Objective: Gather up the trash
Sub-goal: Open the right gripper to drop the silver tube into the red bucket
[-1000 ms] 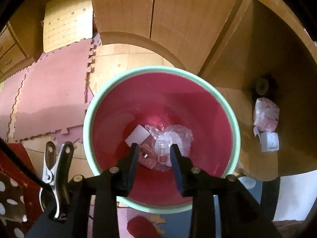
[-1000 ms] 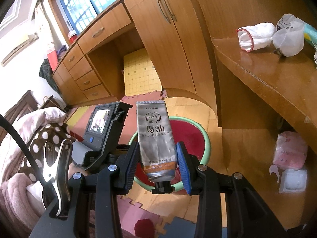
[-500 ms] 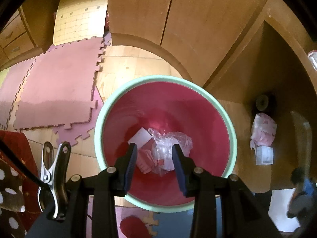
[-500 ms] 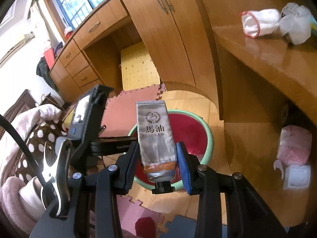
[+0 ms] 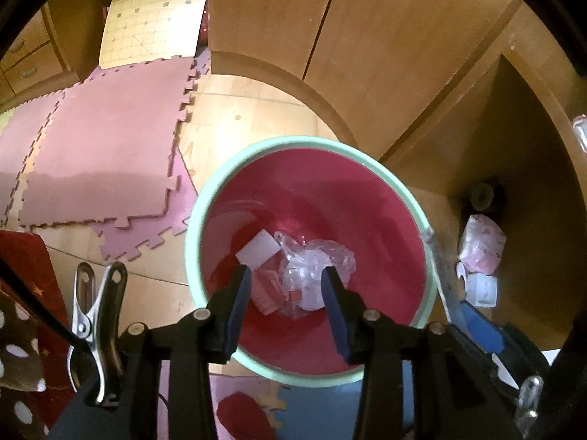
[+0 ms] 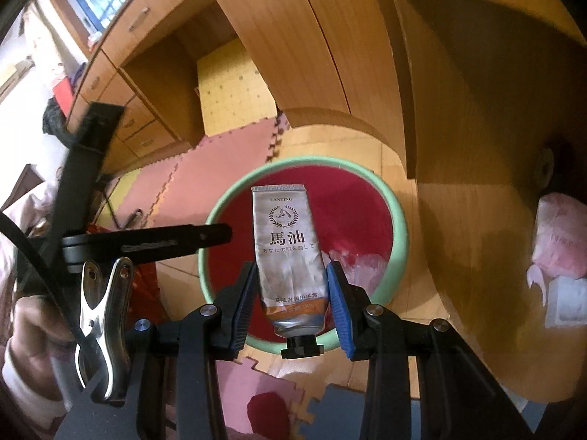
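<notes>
A bin with a red inside and a mint-green rim (image 5: pixel 194 227) stands on the floor, holding crumpled clear plastic (image 5: pixel 315 260) and a white card (image 5: pixel 258 249). My left gripper (image 5: pixel 286 273) hangs over its mouth; its jaws are opening and nothing is between them. My right gripper (image 6: pixel 292 269) is shut on a silver hand cream tube (image 6: pixel 286 242), cap toward the camera, held above the near side of the bin's rim (image 6: pixel 400 227). In the right wrist view one of the left gripper's black fingers (image 6: pixel 165 240) reaches in from the left beside the bin.
A pink packet (image 5: pixel 480 244) and a small white box (image 5: pixel 482 288) lie on the floor under the desk, right of the bin. Pink foam mats (image 5: pixel 110 146) cover the floor to the left. Wooden cabinet doors (image 5: pixel 293 36) stand behind the bin.
The left gripper's jaws have spread wider and it has shifted slightly over the bin. The right gripper has come down with the tube, so the bin looks larger and closer.
</notes>
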Demonstrator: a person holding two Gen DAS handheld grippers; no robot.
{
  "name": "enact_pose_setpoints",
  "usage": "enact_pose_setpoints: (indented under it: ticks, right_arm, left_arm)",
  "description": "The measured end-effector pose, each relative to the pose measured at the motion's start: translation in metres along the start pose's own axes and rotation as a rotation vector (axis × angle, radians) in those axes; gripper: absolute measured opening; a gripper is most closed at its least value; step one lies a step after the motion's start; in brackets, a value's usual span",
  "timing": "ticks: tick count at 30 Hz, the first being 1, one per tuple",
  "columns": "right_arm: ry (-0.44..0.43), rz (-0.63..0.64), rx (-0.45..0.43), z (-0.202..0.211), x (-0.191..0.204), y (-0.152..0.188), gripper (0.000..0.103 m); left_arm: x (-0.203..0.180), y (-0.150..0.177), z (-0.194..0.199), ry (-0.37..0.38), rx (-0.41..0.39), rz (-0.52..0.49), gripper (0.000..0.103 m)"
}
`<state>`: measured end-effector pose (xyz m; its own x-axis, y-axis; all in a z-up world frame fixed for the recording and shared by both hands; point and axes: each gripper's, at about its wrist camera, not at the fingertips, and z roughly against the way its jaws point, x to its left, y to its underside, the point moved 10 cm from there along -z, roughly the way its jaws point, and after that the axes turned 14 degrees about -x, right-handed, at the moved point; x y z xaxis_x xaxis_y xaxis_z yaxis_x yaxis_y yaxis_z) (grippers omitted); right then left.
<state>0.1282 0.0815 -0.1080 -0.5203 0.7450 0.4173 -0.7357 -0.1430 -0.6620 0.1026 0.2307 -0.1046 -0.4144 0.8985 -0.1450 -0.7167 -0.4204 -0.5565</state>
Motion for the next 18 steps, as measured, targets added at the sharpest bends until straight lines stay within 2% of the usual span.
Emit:
enact_pose_setpoints:
  ticks: [9, 18]
  right_arm:
    - [0.014, -0.015, 0.048, -0.028, -0.002, 0.012, 0.039]
    - [-0.012, 0.010, 0.040, -0.026, 0.006, 0.011, 0.039]
  left_arm:
    - [0.022, 0.000, -0.001, -0.025, 0.004, 0.048, 0.042]
    - [0.018, -0.002, 0.003, -0.015, -0.002, 0.040, 0.042]
